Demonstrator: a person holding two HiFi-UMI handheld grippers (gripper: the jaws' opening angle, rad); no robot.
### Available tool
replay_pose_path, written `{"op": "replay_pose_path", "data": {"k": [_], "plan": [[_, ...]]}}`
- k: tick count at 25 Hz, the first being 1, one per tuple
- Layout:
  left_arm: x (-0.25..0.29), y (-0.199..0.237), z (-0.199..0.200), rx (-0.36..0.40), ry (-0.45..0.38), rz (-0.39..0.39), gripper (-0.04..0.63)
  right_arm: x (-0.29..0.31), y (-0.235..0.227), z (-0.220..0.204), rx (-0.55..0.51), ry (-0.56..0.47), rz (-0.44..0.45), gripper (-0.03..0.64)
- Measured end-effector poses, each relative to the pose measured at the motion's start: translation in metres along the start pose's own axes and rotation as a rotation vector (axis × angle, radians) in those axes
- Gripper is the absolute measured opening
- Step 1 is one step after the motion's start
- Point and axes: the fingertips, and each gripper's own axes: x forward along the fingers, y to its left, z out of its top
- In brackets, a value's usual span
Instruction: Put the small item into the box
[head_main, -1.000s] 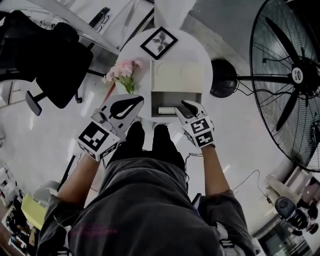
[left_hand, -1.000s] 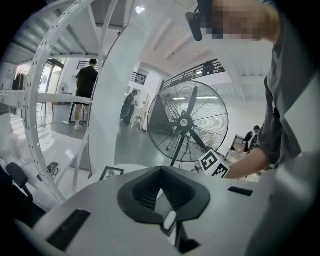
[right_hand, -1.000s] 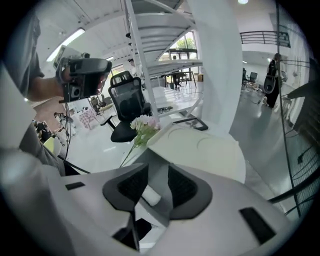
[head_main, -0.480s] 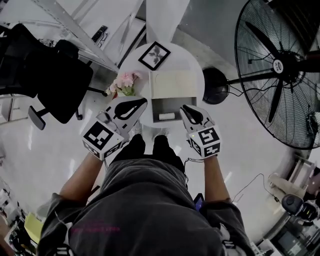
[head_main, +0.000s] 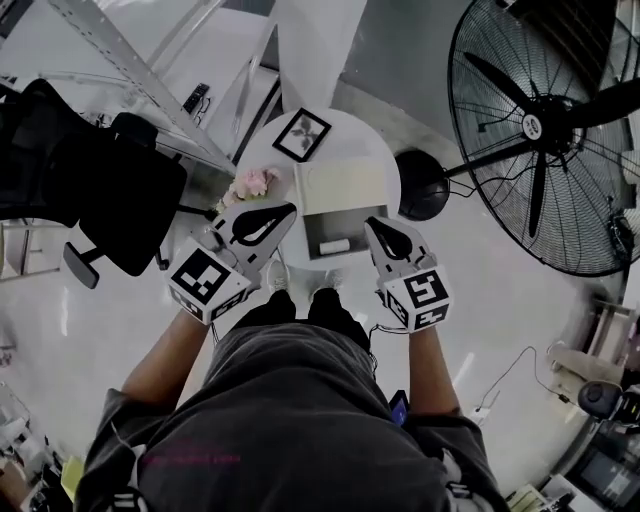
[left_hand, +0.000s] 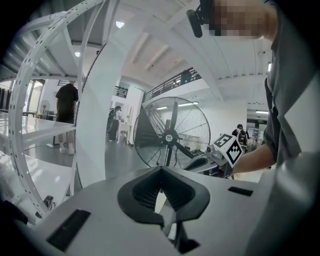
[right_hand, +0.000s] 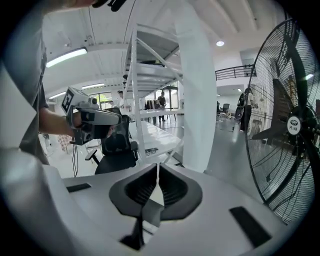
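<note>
Right gripper jaws are closing on nothing and stand almost together, just right of the box. Left gripper jaws are together and empty, on the box's other side. We judge the placing step complete: the small item, a short white cylinder, lies on its side inside the open box on the round table. Next, we need only draw both grippers clear.

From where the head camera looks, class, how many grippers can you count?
2. The left gripper hovers beside the box's left side, jaws together and empty. The right gripper hovers at its right side, jaws closing on nothing. None seems hidden.
</note>
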Motion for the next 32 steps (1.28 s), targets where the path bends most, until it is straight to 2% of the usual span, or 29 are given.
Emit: {"op": "replay_pose_path", "data": {"k": [13, 16, 22, 32], "plan": [[-0.003, -0.005, 0.019, 0.031, -0.031, -0.041, 0.015, -0.023, 0.003, 0.034, 0.012, -0.087, -0.074, 0.023], [-0.003, -0.006, 0.022, 0.031, -0.039, -0.043, 0.015, -0.026, 0.006, 0.042, -0.017, -0.099, -0.085, 0.021], [0.001, -0.007, 0.026, 0.029, -0.051, -0.040, 0.015, -0.029, 0.008, 0.052, -0.057, -0.112, -0.084, 0.021], [0.009, -0.004, 0.021, 0.020, -0.035, -0.026, 0.015, -0.027, -0.003, 0.051, -0.041, -0.112, -0.078, 0.021]]}}
